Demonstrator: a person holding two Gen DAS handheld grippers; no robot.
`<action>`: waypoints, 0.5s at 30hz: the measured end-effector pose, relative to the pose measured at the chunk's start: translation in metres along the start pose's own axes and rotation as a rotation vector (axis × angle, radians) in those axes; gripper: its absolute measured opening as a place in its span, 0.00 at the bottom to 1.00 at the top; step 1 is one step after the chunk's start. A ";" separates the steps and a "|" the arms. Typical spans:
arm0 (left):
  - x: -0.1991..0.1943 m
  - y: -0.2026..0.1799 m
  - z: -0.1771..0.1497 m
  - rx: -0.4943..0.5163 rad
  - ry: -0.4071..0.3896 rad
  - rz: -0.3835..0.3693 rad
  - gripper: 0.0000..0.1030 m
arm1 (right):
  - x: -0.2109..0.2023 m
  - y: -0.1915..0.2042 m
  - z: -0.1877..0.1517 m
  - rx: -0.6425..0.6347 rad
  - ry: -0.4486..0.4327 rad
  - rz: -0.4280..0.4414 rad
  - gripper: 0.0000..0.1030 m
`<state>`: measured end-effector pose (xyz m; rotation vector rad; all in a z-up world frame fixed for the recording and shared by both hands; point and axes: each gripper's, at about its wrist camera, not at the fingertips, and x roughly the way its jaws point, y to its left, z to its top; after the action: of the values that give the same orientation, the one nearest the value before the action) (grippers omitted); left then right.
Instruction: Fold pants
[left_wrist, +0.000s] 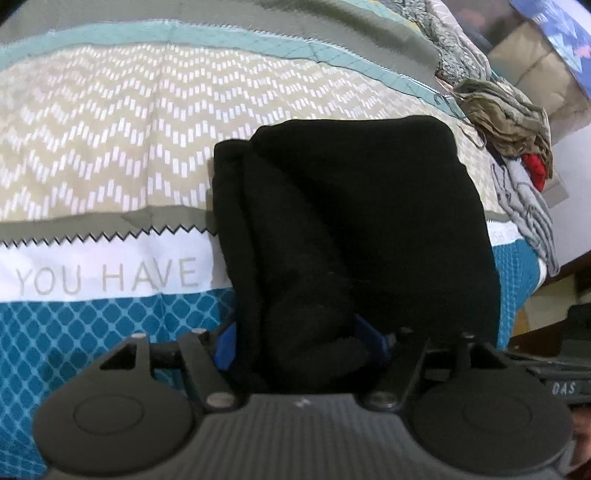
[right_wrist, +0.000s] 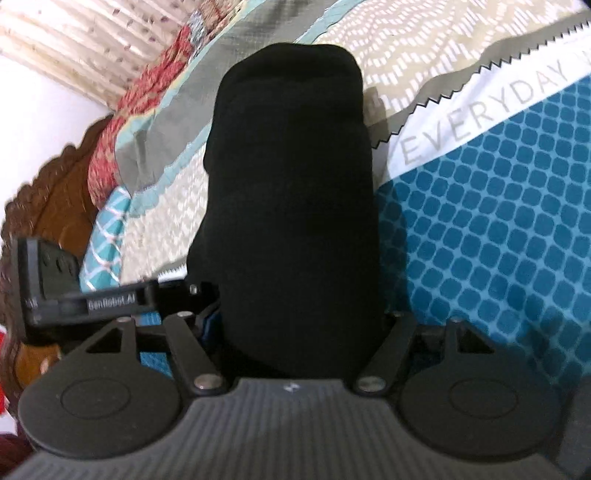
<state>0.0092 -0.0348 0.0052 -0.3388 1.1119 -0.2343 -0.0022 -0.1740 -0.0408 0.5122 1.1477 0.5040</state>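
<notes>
Left wrist view: the black folded cloth pants (left_wrist: 354, 229) are seen almost finished on the patterned bedspread (left_wrist: 92, 147), bunched between both grippers' half-wide jaws, whose grip cannot be told.

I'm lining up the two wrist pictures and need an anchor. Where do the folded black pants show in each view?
Left wrist view: the black pants fill the centre, running from mid-frame down between the gripper's fingers.
Right wrist view: the black pants stand in the centre, from near the top edge down to the fingers.
Shared landmark: the bedspread's black zigzag stripe, left of the pants in the left view, right of them in the right view.
</notes>
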 end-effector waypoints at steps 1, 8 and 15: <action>-0.002 -0.002 -0.001 0.014 -0.007 0.005 0.65 | -0.005 0.001 -0.002 -0.014 0.003 -0.002 0.70; -0.039 0.022 0.005 -0.071 -0.113 0.001 0.88 | -0.075 -0.009 0.007 -0.093 -0.221 0.022 0.70; -0.053 0.039 -0.009 -0.080 -0.131 0.043 0.89 | -0.130 -0.070 -0.016 -0.039 -0.439 -0.364 0.68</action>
<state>-0.0208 0.0183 0.0310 -0.3955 0.9999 -0.1279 -0.0515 -0.3063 0.0041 0.3453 0.7816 0.0878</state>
